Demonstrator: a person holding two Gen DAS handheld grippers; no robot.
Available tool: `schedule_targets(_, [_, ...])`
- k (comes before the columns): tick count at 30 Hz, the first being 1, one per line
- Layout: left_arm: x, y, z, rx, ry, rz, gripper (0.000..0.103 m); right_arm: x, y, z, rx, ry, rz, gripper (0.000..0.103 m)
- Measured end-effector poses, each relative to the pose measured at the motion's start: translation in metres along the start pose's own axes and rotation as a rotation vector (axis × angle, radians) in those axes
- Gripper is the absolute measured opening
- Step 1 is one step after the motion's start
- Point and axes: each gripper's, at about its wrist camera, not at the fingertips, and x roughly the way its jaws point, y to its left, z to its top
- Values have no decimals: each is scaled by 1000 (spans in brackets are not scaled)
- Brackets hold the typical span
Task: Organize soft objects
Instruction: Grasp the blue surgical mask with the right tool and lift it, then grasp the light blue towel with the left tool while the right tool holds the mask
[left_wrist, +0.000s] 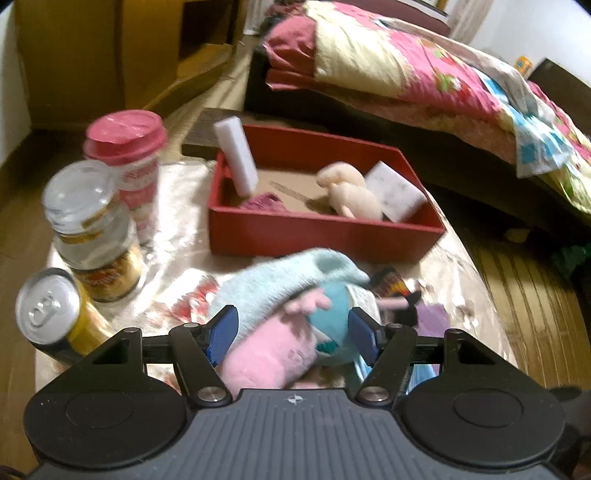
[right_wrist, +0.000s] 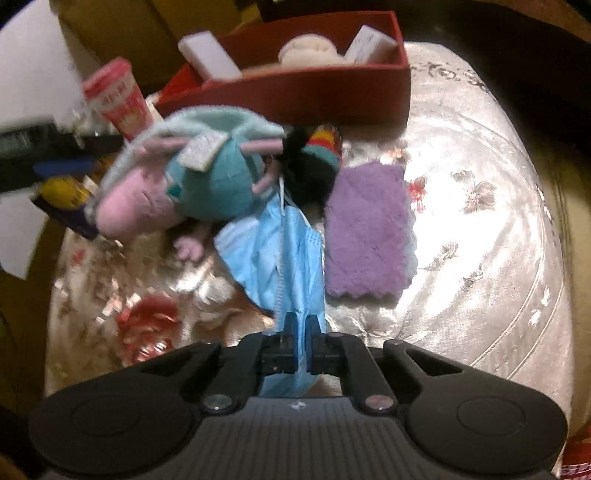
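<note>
A pink and teal plush pig (left_wrist: 280, 343) (right_wrist: 177, 184) lies on the shiny tablecloth with a light blue sock (left_wrist: 280, 280) draped over it. My left gripper (left_wrist: 291, 334) is open, its blue pads on either side of the plush. My right gripper (right_wrist: 302, 325) is shut on a blue face mask (right_wrist: 280, 251), which stretches from the fingers toward the plush. A purple cloth (right_wrist: 369, 229) lies flat to the right of the mask. A red box (left_wrist: 325, 232) (right_wrist: 295, 92) behind holds a cream plush (left_wrist: 351, 192), white sponges (left_wrist: 238, 155) and a magenta cloth (left_wrist: 264, 203).
A pink-lidded cup (left_wrist: 129, 147), a glass jar (left_wrist: 92, 229) and a yellow can (left_wrist: 55, 314) stand at the table's left. A black and multicoloured item (right_wrist: 314, 162) lies by the plush. A bed with a floral quilt (left_wrist: 424, 66) is behind.
</note>
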Motion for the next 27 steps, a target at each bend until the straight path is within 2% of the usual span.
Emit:
schedule_targets(6, [12,-11,-8,24,56,-28,64,-28,-5,6,31,-73,93,0])
schedule_targets(15, [11,1,-4,-18,40,1,64,-72,-2,17,72,-206,284,0])
schedule_targets(18, [13,0,-5,-12,54,-6,64,-86,-4,22,85,-262,299,0])
schedule_targets(20, [17,-5,-9,1,72,-18,63,-91,-8,25,95,-287,280,0])
schedule_targets(24, [21,-10,-9,20,69,3,55,-89,-19,28,130,-290,266,0])
schedule_targets(27, [23,0,0,-30,57,6,56,-88,-23,31,139,-294,254,0])
